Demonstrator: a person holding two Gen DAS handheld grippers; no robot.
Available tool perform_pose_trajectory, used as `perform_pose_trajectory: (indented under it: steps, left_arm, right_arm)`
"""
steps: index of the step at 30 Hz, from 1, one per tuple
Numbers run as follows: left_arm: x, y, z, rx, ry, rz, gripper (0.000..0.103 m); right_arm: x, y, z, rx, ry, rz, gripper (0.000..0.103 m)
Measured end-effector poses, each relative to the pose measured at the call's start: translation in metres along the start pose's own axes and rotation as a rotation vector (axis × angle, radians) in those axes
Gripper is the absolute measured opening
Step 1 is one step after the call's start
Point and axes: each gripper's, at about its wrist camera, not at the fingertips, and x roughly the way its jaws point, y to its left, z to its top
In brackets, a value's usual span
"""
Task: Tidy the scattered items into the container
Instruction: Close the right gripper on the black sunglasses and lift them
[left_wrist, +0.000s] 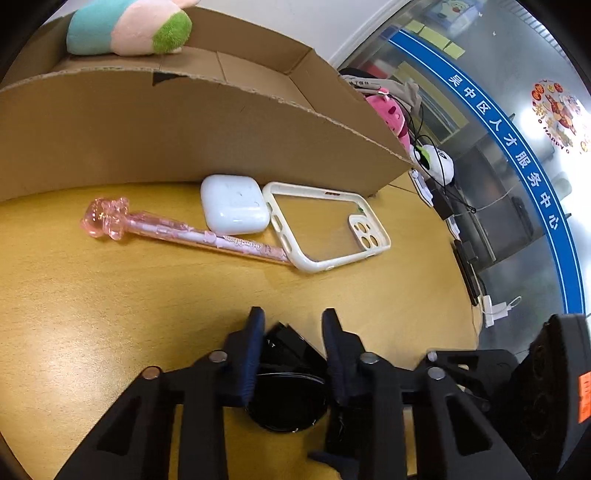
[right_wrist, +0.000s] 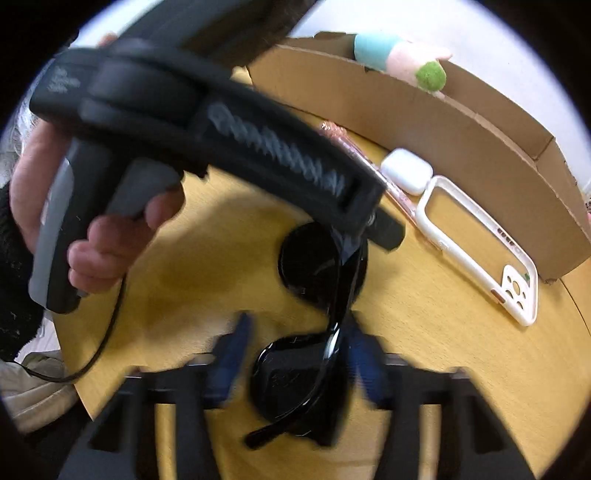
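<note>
Right in front of both claws lies one pair of black sunglasses (right_wrist: 314, 332) on the yellow table (left_wrist: 110, 314). The left claw (left_wrist: 293, 325) has its two blue fingers on each side of one end of the glasses, and they look like they pinch it. The right claw (right_wrist: 295, 339) has its fingers on each side of the other end, by the lens and the arm piece. That picture is blurry, so I cannot tell if the right fingers really press on the glasses.

The glasses stretch from one claw to the other, so their long way runs between the two claws. Both claws are just as near to them. A person's hand (right_wrist: 92, 229) grips the handle of the left claw.

Farther away, near the box, lie three more things close together: one pink pen (left_wrist: 177, 230) with a bow top, one white earbud case (left_wrist: 234, 208), and one cream phone case (left_wrist: 325, 225). The pen tip touches the phone case.

Behind them stands one cardboard box (left_wrist: 184, 129). One soft toy (left_wrist: 129, 27) is already in it. The box lies straight ahead of the claws, so I think the glasses must be lifted up and over its near wall.
</note>
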Motion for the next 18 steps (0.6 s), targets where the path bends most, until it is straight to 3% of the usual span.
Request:
perform_pose_trajectory:
  steps: [4, 6, 8, 10, 11, 16, 18]
  left_arm:
    - [-0.001, 0.005, 0.000, -0.041, -0.002, -0.018, 0.032]
    - [-0.006, 0.010, 0.001, -0.073, -0.009, -0.015, 0.038]
    - [-0.014, 0.013, 0.000, -0.098, -0.027, -0.003, 0.056]
    - [-0.025, 0.012, -0.002, -0.099, -0.048, 0.015, 0.057]
    - [-0.031, 0.011, -0.004, -0.098, -0.059, 0.013, 0.057]
    - [-0.046, 0.018, -0.017, -0.144, -0.067, -0.020, 0.070]
    - [-0.043, 0.024, -0.023, -0.171, -0.046, -0.025, 0.070]
  right_arm:
    - [-0.002, -0.014, -0.001, 0.068, -0.013, 0.043, 0.020]
    - [-0.002, -0.021, -0.002, 0.106, -0.019, 0.070, 0.019]
    - [-0.003, -0.024, -0.002, 0.120, -0.024, 0.072, 0.019]
    - [-0.003, -0.029, -0.002, 0.145, -0.036, 0.080, 0.016]
    - [-0.006, -0.034, -0.002, 0.166, -0.052, 0.086, 0.009]
    - [-0.019, -0.055, 0.001, 0.255, -0.129, 0.117, 0.008]
    - [-0.018, -0.060, 0.001, 0.274, -0.131, 0.118, 0.008]
